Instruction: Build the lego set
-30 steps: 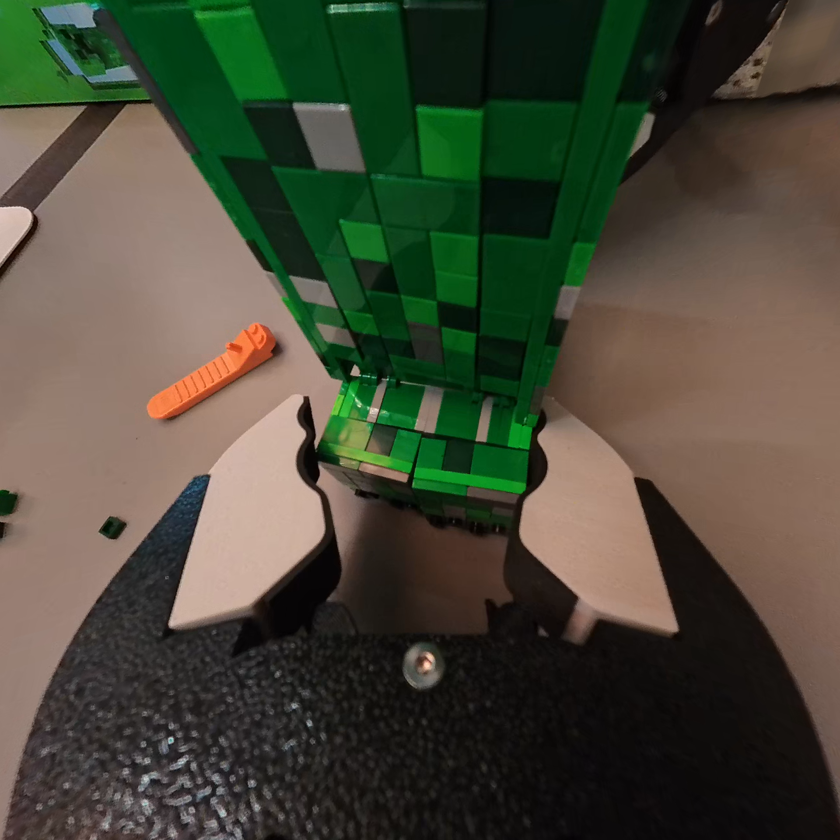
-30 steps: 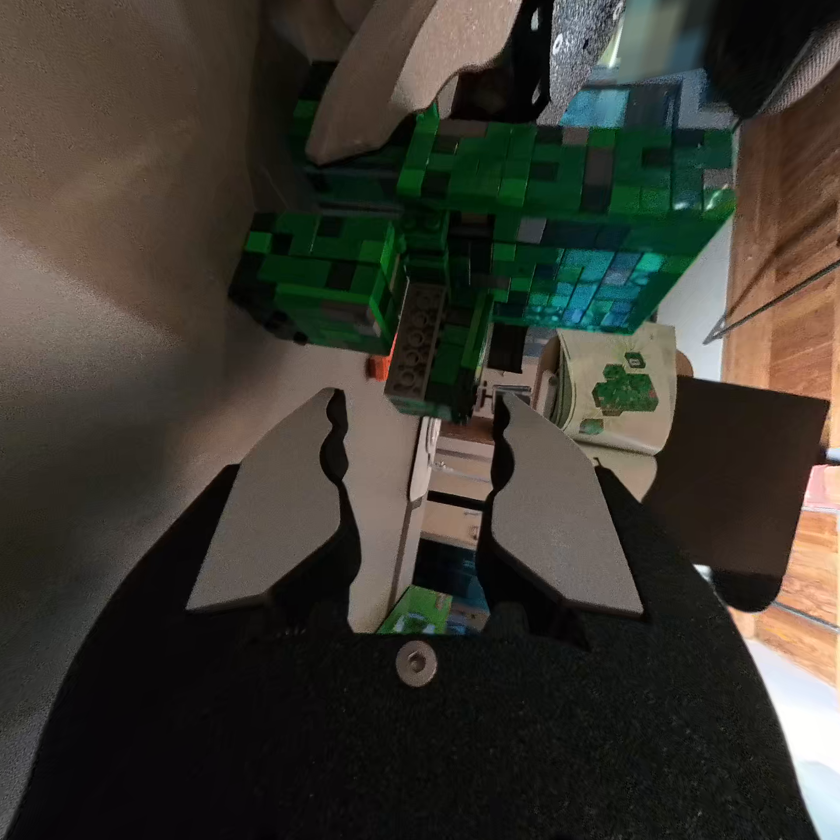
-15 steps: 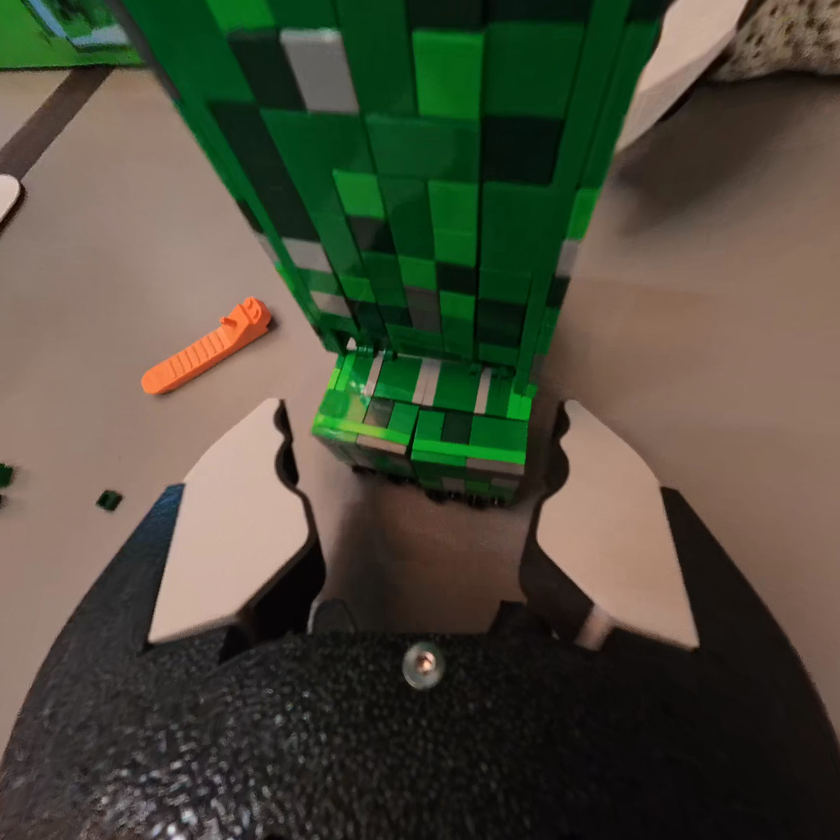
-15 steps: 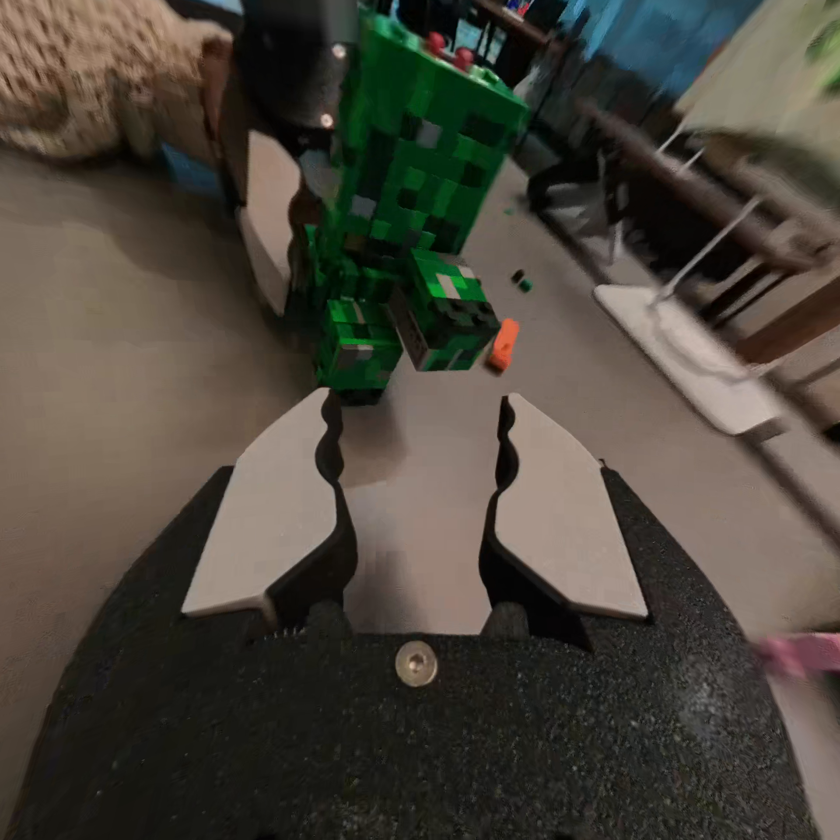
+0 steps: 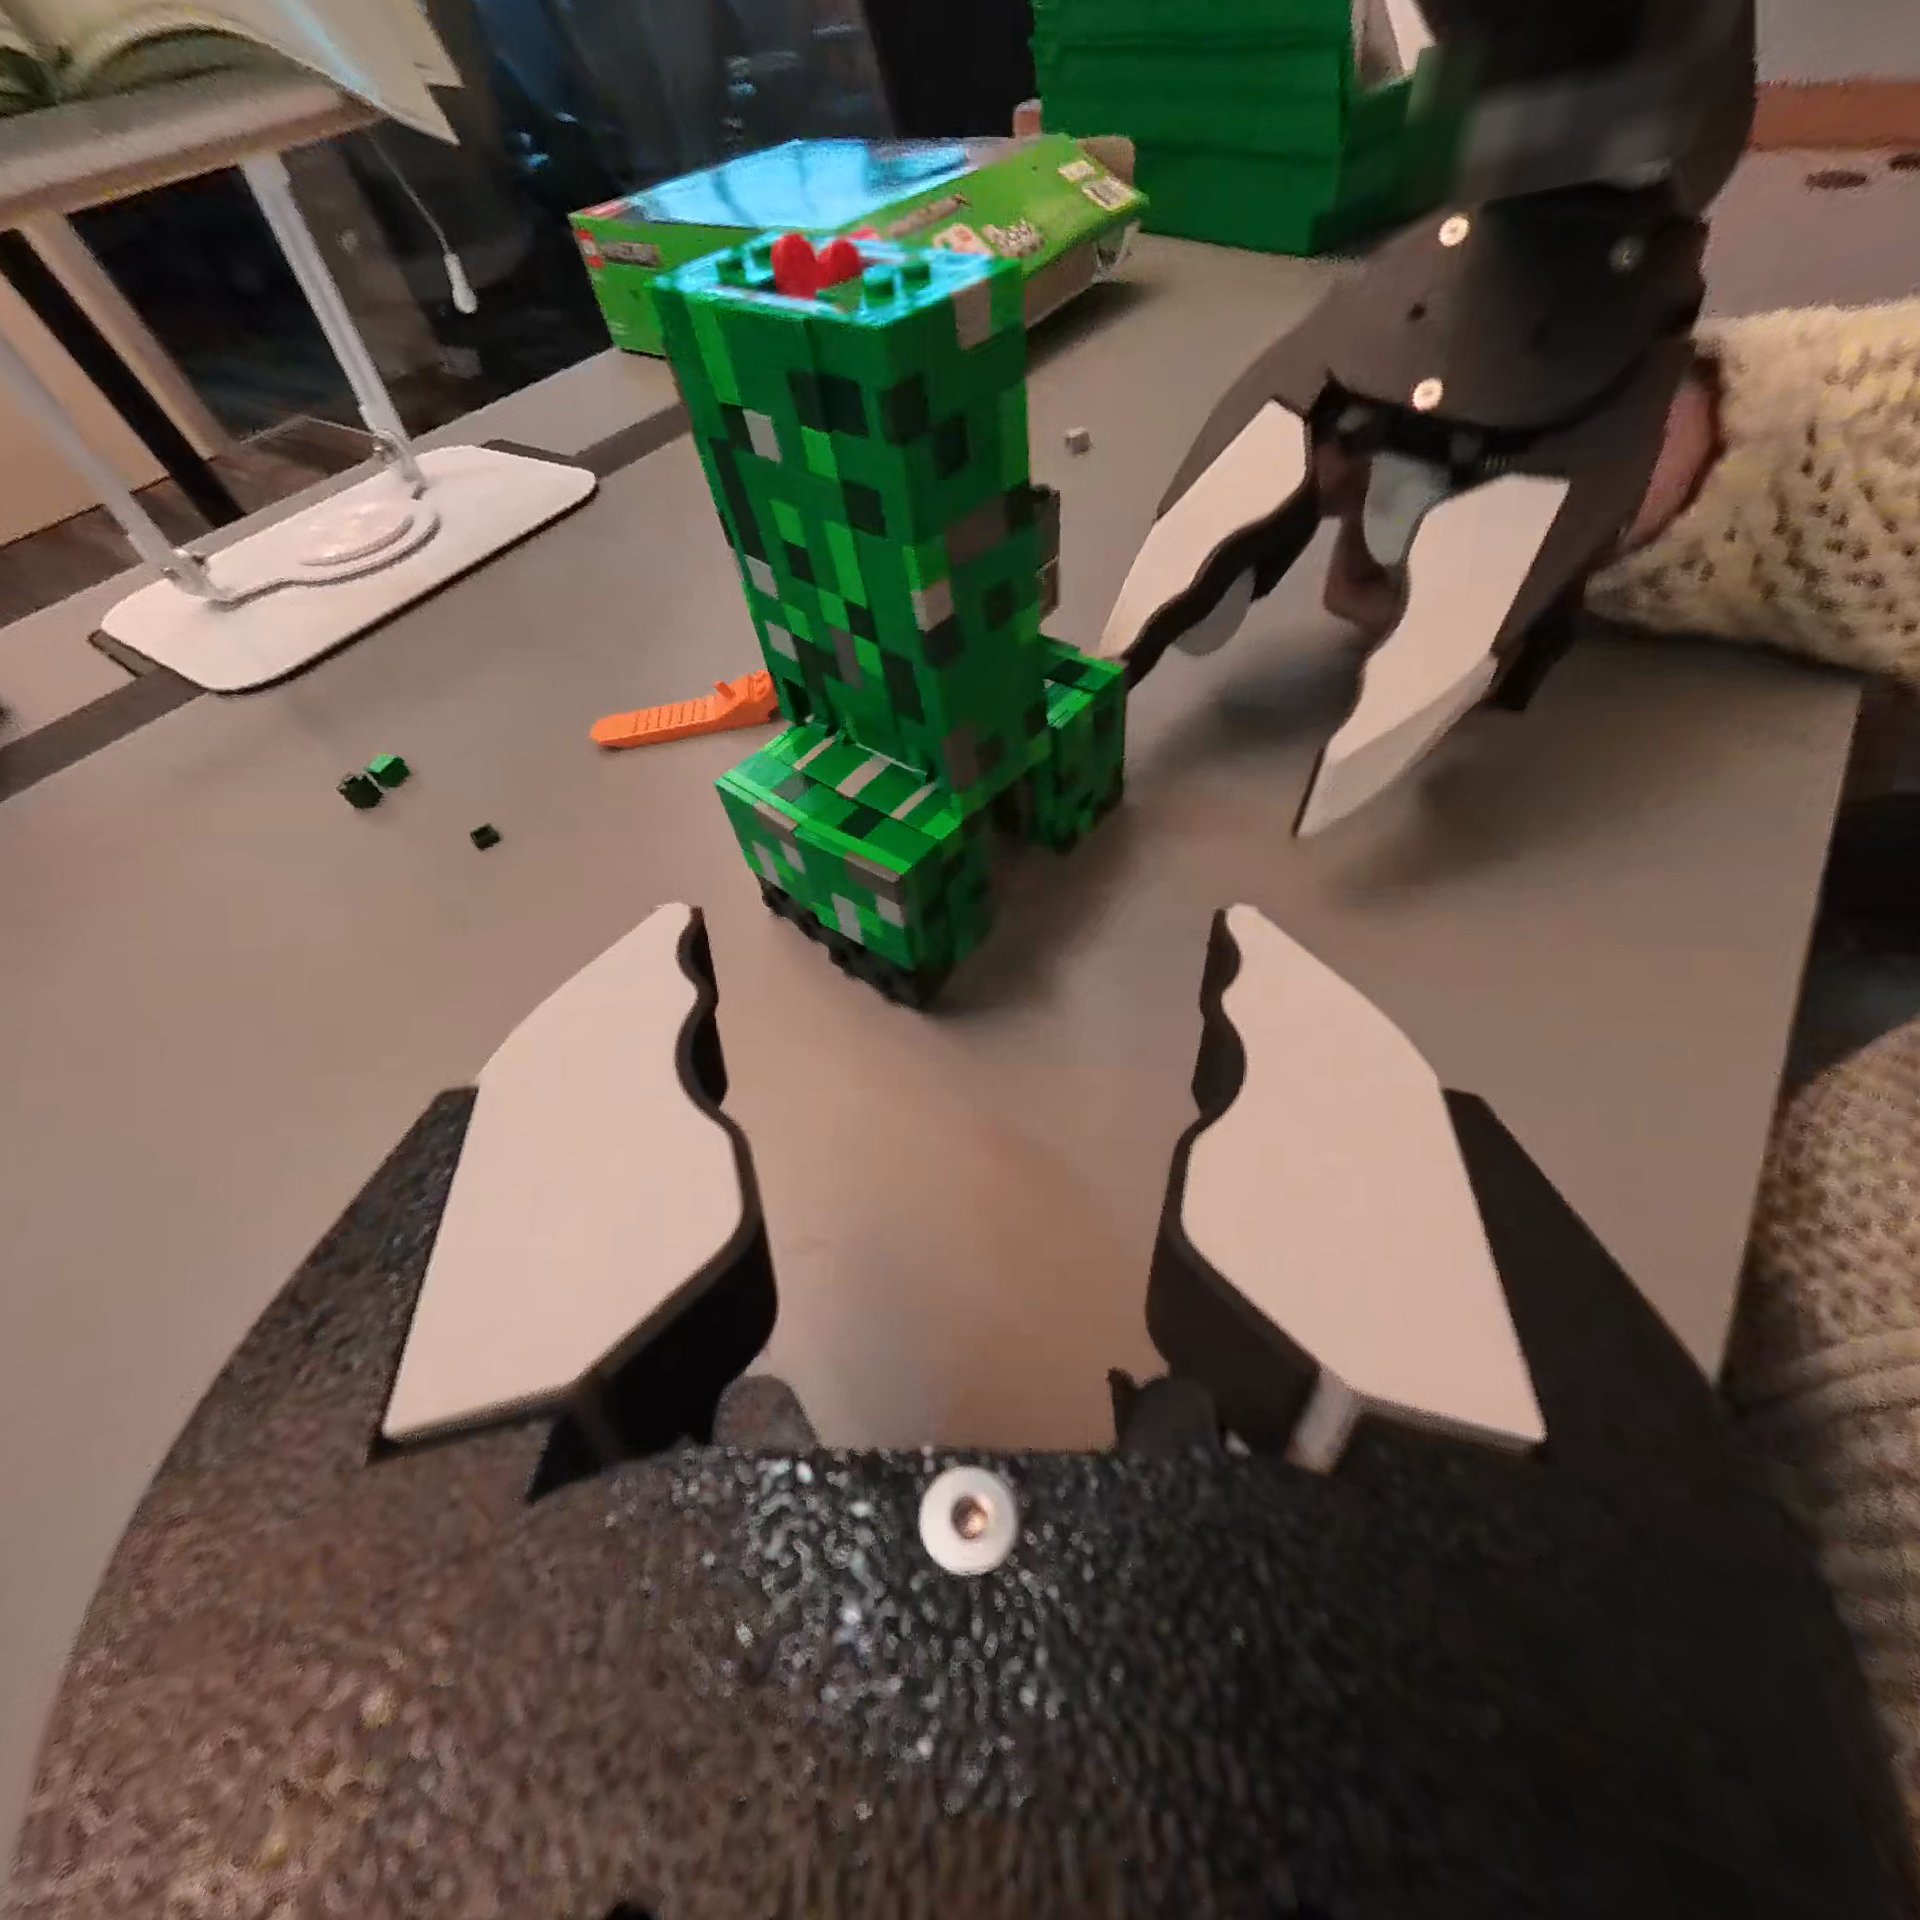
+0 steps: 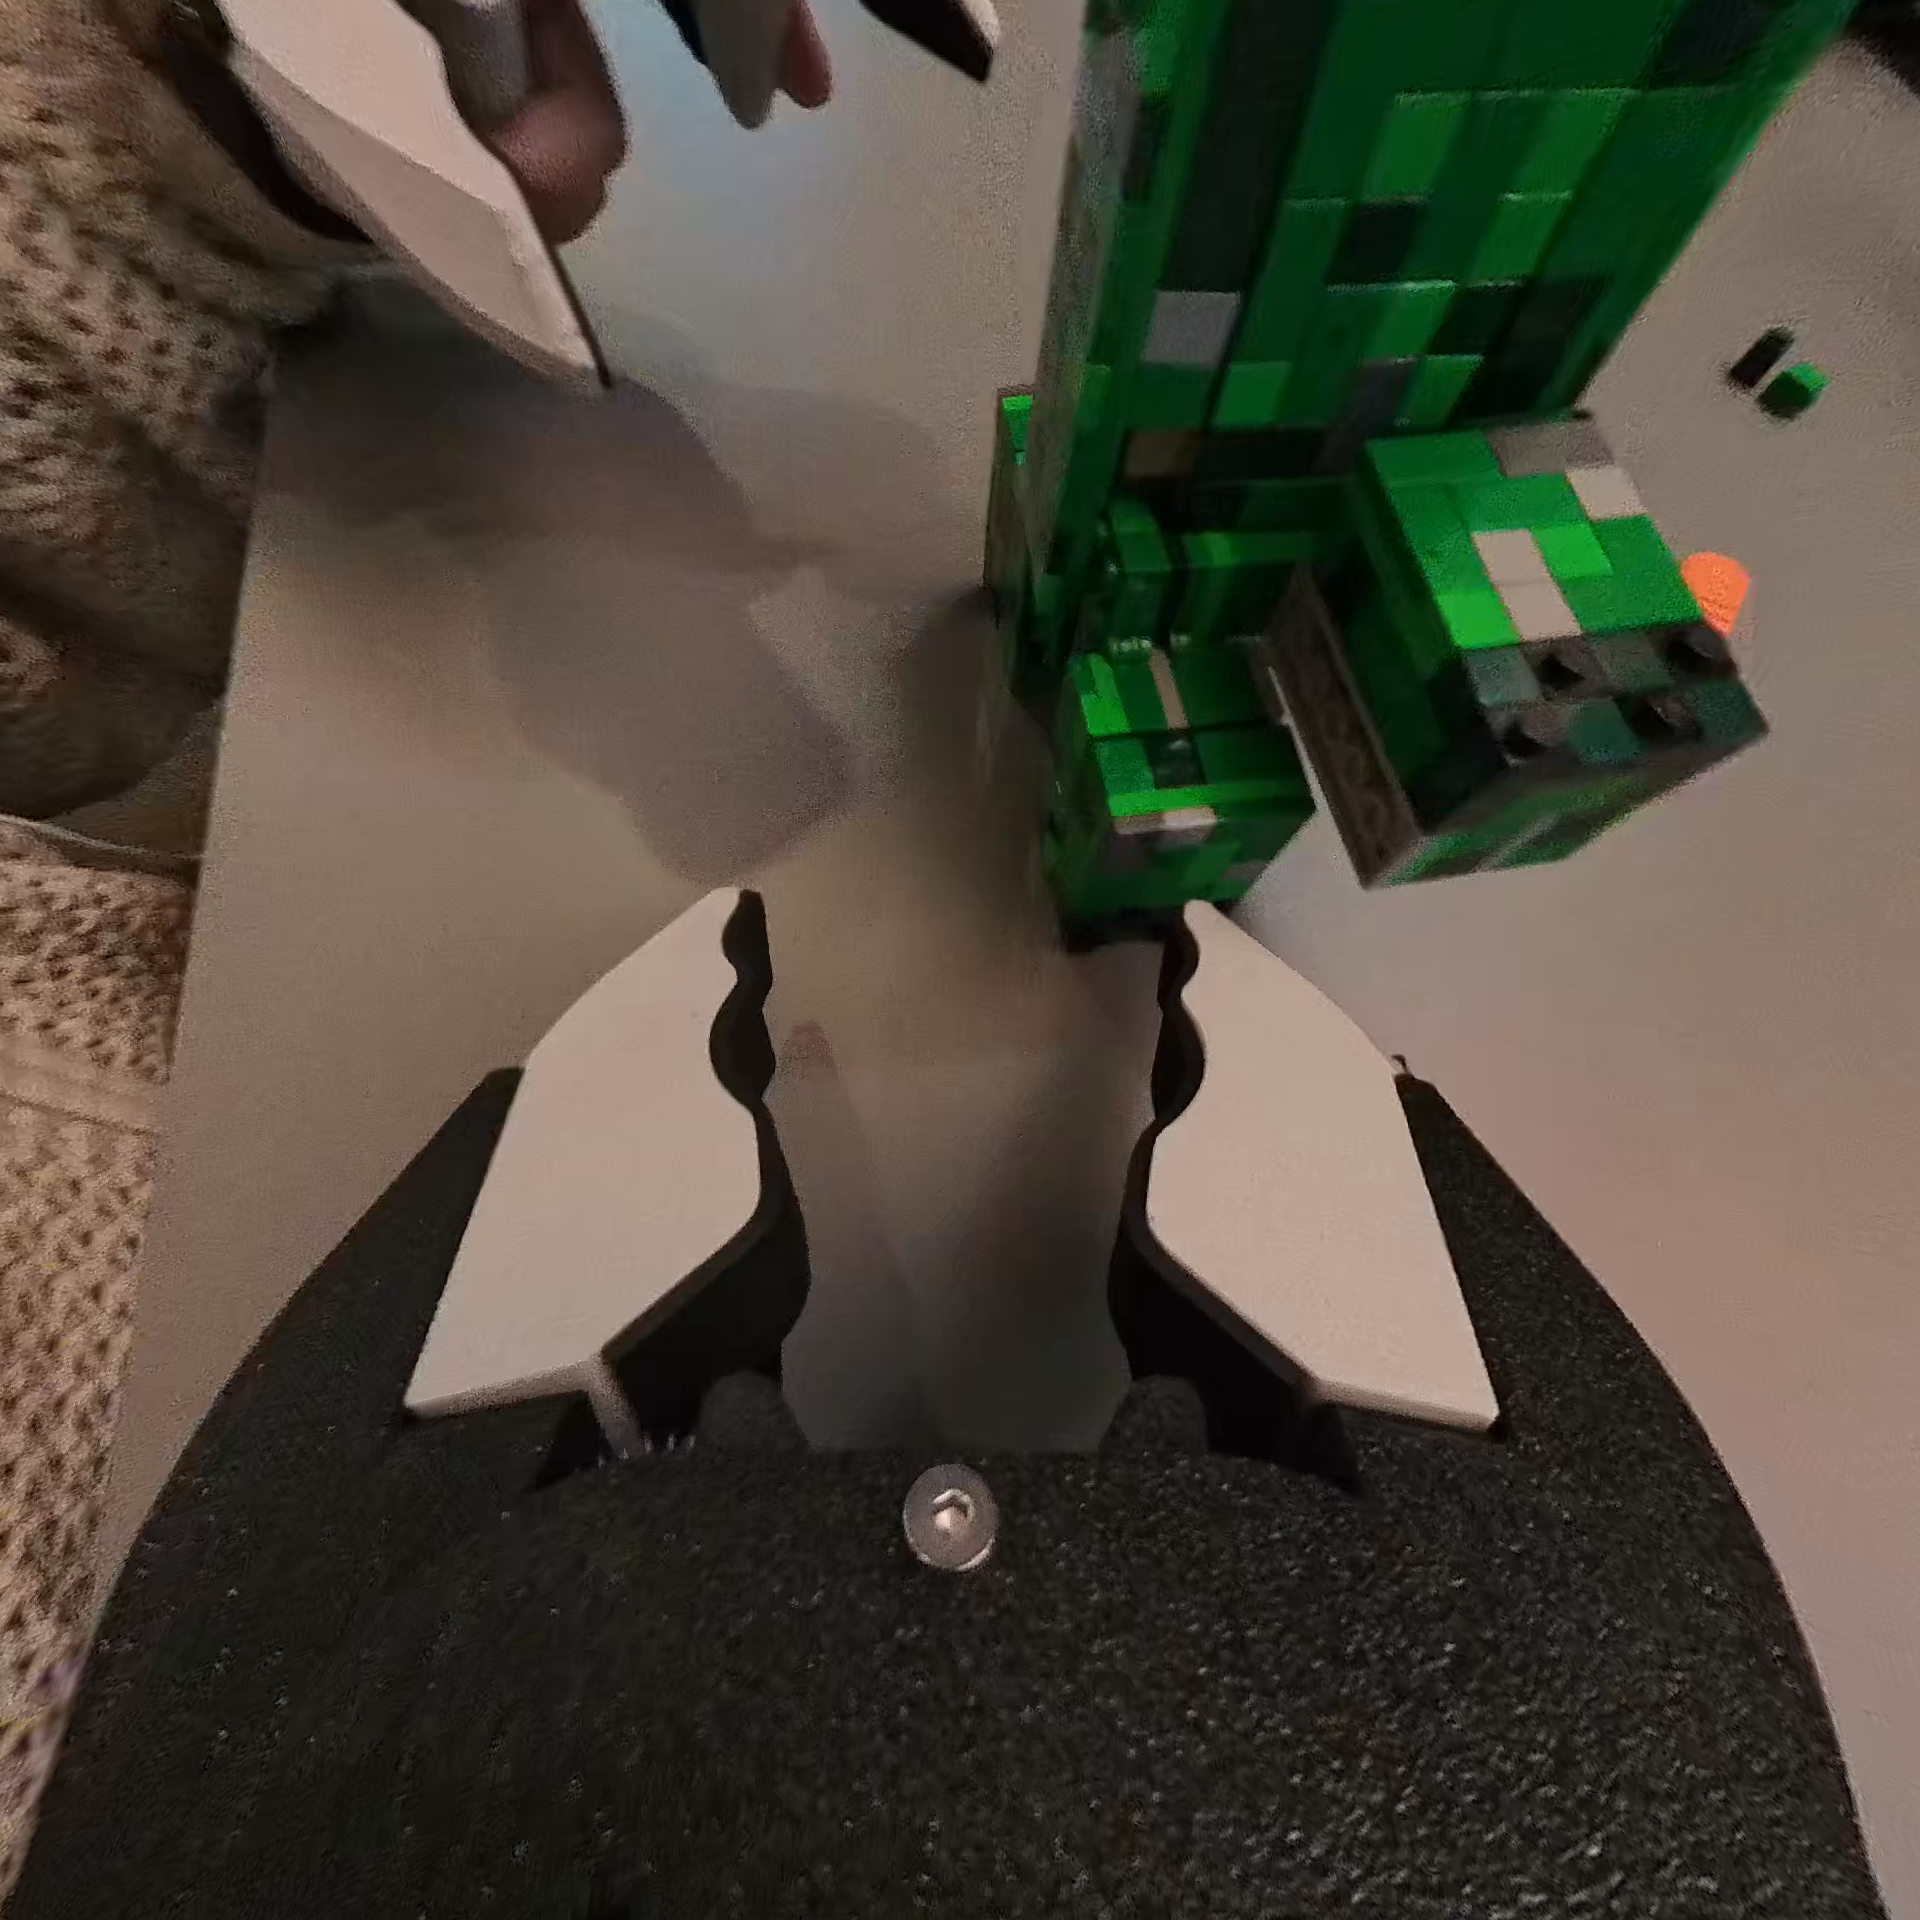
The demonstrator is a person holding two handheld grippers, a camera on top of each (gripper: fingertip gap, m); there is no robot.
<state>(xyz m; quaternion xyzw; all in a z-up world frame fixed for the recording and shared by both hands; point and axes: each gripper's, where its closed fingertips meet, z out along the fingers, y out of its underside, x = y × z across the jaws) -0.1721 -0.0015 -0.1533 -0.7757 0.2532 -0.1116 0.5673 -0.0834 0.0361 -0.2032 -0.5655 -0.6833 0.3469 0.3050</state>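
The green lego figure (image 5: 894, 582), a tall blocky body on short legs with red pieces on top, stands upright on the grey table (image 5: 312, 987). My left gripper (image 5: 956, 935) is open and empty, a short way in front of its near foot. My right gripper (image 5: 1205, 740) is open and empty, angled down just right of the figure. In the right wrist view the figure (image 6: 1351, 312) fills the upper right. The right gripper (image 6: 961, 914) is open, its right fingertip close to a foot. One leg block (image 6: 1538, 644) shows its grey underside.
An orange brick separator (image 5: 686, 712) lies left of the figure, with small dark green pieces (image 5: 374, 779) farther left. A white stand base (image 5: 353, 561) is at the back left, a lego box (image 5: 862, 218) behind. Knit sleeves (image 5: 1766, 499) sit along the table's right edge. My right gripper is the nearer one to the leg block (image 6: 1538, 644): about 6 cm, against 15 cm.
My left gripper opened, let go of the figure's feet and pulled back. The right gripper swung round, stayed open, and now sits low beside the figure.
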